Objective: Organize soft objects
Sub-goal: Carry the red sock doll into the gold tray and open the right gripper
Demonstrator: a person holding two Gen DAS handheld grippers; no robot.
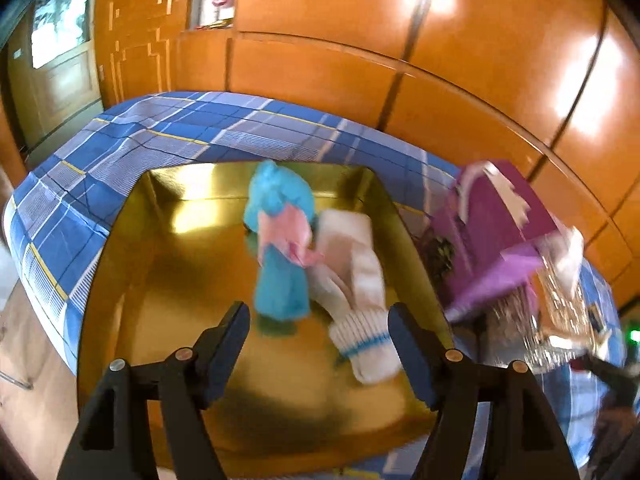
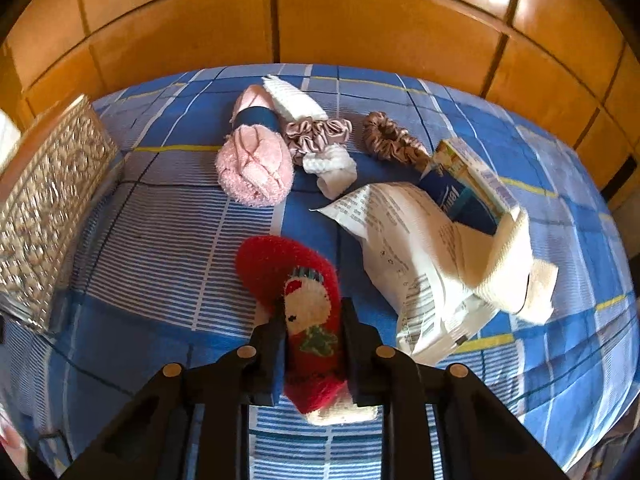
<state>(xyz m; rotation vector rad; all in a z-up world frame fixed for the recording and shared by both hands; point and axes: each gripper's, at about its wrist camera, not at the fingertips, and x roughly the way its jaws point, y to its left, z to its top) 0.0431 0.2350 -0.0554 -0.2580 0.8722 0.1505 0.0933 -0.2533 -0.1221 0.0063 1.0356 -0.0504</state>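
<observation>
While our left gripper (image 1: pixel 318 326) hangs open over the gold box (image 1: pixel 120 264), our right gripper (image 2: pixel 312 336) clamps the red sock (image 2: pixel 308 300).

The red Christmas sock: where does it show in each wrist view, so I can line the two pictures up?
Left wrist: not in view; only the gold box with a blue sock and a white sock.
Right wrist: red Christmas sock bottom centre, clamped in the right gripper.
Shared landmark: the blue plaid bedsheet.
</observation>
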